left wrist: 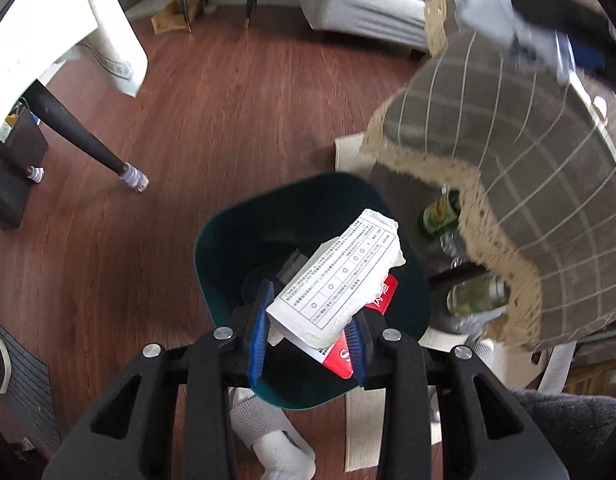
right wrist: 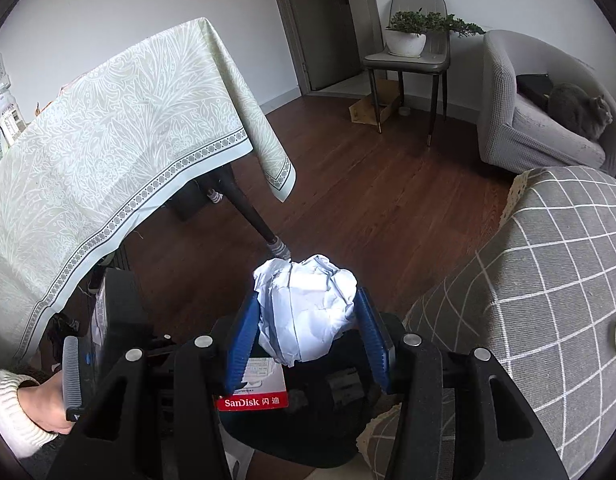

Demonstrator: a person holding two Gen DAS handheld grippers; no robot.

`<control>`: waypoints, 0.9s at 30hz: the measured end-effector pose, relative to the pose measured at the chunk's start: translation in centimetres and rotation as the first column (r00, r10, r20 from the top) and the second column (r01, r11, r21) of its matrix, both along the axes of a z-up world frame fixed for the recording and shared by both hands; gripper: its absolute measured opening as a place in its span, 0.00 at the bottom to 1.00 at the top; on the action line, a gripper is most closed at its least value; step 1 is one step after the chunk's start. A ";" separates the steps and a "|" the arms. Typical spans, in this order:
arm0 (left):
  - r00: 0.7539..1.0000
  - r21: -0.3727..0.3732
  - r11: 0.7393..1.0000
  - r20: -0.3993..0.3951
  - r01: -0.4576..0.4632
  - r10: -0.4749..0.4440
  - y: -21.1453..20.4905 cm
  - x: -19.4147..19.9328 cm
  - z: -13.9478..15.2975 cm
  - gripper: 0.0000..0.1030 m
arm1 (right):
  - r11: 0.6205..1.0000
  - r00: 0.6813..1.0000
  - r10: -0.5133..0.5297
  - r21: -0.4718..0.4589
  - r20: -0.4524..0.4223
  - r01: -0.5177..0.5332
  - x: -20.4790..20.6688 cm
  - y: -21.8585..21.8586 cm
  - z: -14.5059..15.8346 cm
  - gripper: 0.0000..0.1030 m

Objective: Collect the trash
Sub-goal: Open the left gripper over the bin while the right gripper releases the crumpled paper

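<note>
**Both grippers loaded above the bin**

Largest first: the checked cloth (left wrist: 520, 168) covers the table at my right, with bottles (left wrist: 442, 214) beneath its fringe. On the wood floor (left wrist: 212, 120) beside it stands the dark green bin (left wrist: 212, 248), directly below both tools. My left gripper (left wrist: 310, 330) is clamped on a folded printed leaflet (left wrist: 340, 280) and a red-and-white SanDisk packet (left wrist: 340, 356), held over the bin's mouth. My right gripper (right wrist: 304, 326) squeezes a crumpled paper ball (right wrist: 308, 308), also above the bin (right wrist: 308, 436). The step in hand, I judge, is the drop. Next each pair of fingers must spread wide enough to release, keeping centred so nothing catches the rim.
</note>
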State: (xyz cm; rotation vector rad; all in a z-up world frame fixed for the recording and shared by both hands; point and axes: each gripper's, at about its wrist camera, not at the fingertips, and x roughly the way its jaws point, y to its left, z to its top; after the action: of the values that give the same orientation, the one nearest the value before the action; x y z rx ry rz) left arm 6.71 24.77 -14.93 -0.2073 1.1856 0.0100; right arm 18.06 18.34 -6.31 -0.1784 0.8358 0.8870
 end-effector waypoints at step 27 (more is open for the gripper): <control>0.977 -0.016 0.994 0.184 -0.104 0.105 4.1 -2.6 5.5 0.63 | 0.975 0.992 0.035 -0.214 -0.118 -0.060 0.1 5.8 -7.8 0.48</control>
State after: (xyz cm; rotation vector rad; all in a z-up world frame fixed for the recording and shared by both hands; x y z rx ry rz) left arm 4.15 28.90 -9.40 -0.2706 0.9891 0.0780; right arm 18.15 24.15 -14.07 -0.3428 1.0393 0.8550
